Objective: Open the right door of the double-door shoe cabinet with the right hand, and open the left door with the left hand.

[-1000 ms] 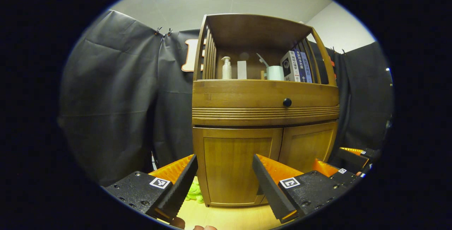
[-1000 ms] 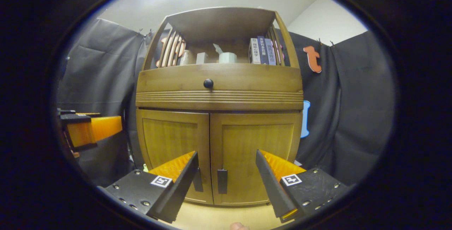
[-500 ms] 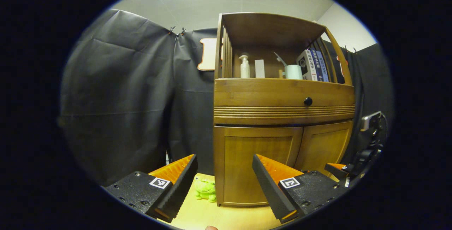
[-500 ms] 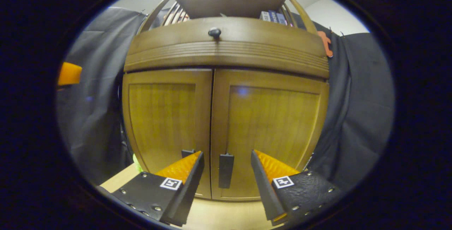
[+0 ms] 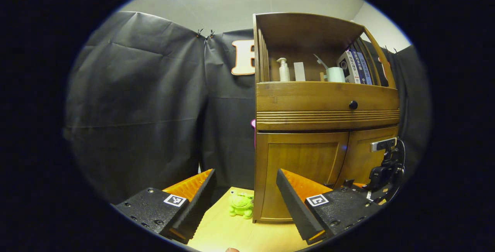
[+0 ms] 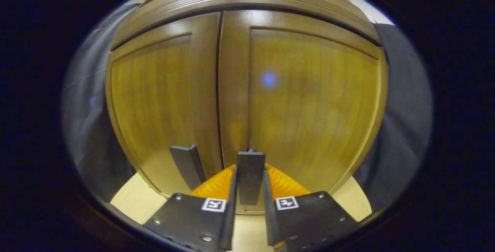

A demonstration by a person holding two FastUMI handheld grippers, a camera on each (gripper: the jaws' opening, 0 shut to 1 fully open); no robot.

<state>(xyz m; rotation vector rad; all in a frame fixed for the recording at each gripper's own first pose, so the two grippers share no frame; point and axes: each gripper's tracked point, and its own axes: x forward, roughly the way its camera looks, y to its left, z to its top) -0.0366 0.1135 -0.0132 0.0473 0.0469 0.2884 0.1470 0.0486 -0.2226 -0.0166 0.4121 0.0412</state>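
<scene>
Overall, the shoe cabinet (image 5: 326, 128) is seen whole from the left gripper view, standing on a pale floor (image 5: 228, 232) against the black cloth wall (image 5: 139, 105). Its open top shelf carries a pump bottle (image 5: 284, 70), a white cup (image 5: 335, 74) and a row of books (image 5: 355, 67); a green toy frog (image 5: 241, 204) sits on the floor just beside the cabinet's left corner. From the right gripper view, only the two lower doors are seen, at close range.

The left gripper (image 5: 245, 201) is held wide open with nothing between its fingers — it stands well back from the left door (image 5: 303, 174), off to the cabinet's left side. The right gripper (image 6: 248, 201) is closed around the dark handle (image 6: 250, 176) of the right door (image 6: 309, 101), both fingers pressed against the handle's sides. The left door's handle (image 6: 187, 166) is noted just beside it, untouched.

Both doors lie flush — the centre seam is closed. Open floor is noted in front of the cabinet.
</scene>
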